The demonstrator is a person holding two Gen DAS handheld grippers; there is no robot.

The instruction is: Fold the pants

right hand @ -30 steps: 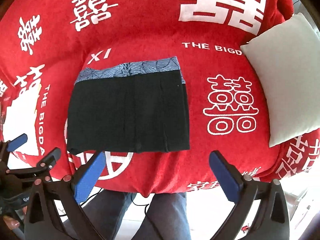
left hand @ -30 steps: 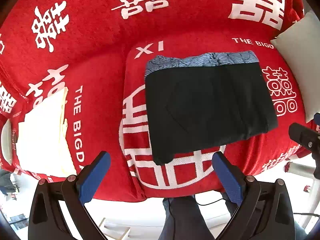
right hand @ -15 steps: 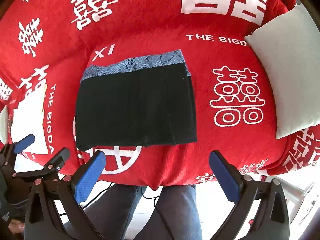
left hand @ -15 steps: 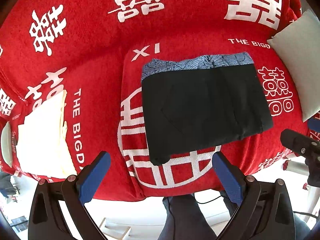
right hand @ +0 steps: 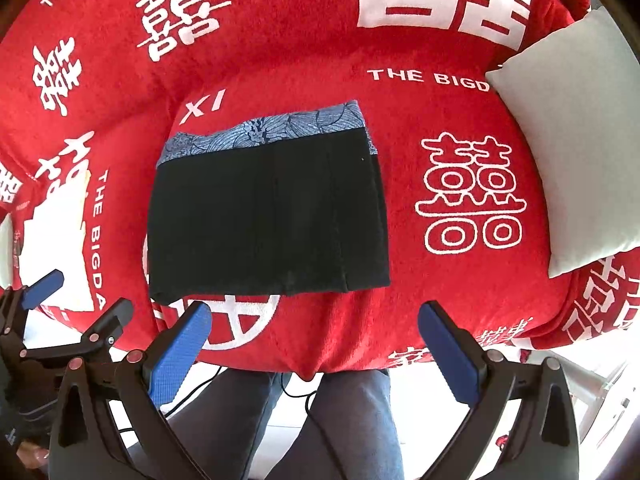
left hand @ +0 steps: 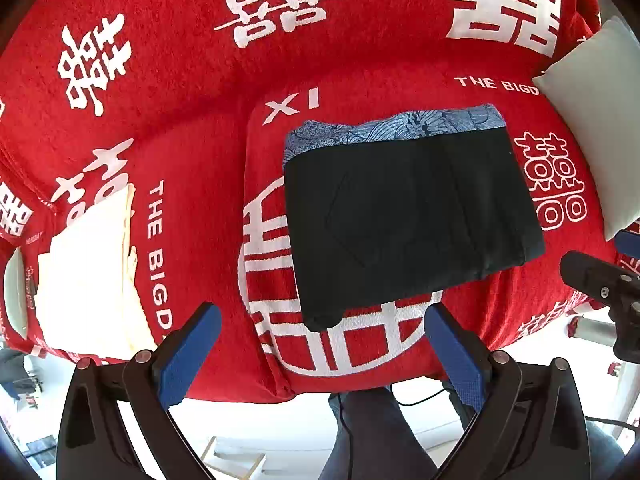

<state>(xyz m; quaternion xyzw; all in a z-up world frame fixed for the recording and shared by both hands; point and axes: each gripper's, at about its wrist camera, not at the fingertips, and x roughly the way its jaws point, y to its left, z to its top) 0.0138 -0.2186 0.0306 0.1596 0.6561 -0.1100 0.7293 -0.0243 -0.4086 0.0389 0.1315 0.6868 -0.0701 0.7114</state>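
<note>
The black pants [left hand: 404, 216] lie folded into a flat rectangle on the red sofa cover, with a blue patterned waistband [left hand: 396, 128] along the far edge. They also show in the right wrist view [right hand: 268, 216]. My left gripper [left hand: 320, 348] is open and empty, held off the sofa's front edge, near the pants' near left corner. My right gripper [right hand: 312, 348] is open and empty, also off the front edge, below the pants. Neither touches the pants.
A red cover with white characters [left hand: 200, 80] drapes the sofa. A folded cream cloth [left hand: 88, 276] lies to the left. A pale grey cushion [right hand: 572, 152] rests at the right. The person's legs [right hand: 340, 420] stand below the sofa edge.
Both grippers have drawn back slightly from the sofa, still open. The folded pants have not moved.
</note>
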